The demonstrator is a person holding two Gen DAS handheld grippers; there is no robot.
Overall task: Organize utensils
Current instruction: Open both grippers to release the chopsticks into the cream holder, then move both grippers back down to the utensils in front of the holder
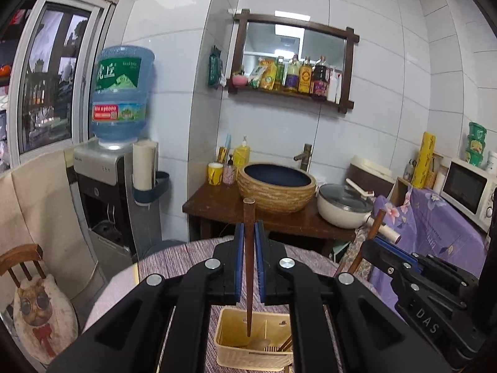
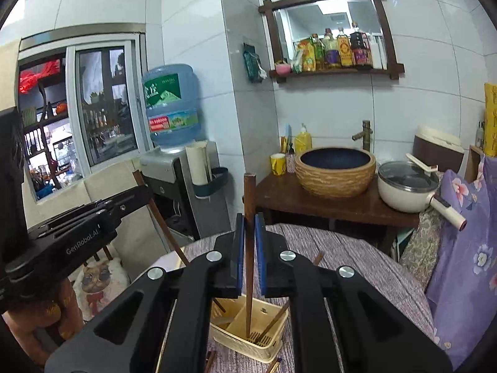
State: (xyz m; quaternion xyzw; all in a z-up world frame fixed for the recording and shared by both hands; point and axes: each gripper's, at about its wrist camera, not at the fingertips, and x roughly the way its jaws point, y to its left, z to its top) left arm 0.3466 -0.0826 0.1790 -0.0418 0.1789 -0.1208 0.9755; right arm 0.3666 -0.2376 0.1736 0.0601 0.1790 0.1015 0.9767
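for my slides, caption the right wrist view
Right gripper holds a chopstick upright over the utensil basket on the table.

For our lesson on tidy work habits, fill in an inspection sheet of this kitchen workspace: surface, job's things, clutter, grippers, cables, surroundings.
Surface: round table under a striped purple-grey cloth.
Job's things: cream plastic divided utensil basket, some utensils already inside; two dark brown wooden chopsticks, one per gripper.
Clutter: loose chopsticks beside the basket.
Grippers: left gripper and right gripper, jaws shut on an upright chopstick above the basket.
Cables: nothing seen.
Surroundings: woven-look basin, lidded cream pot, water dispenser.
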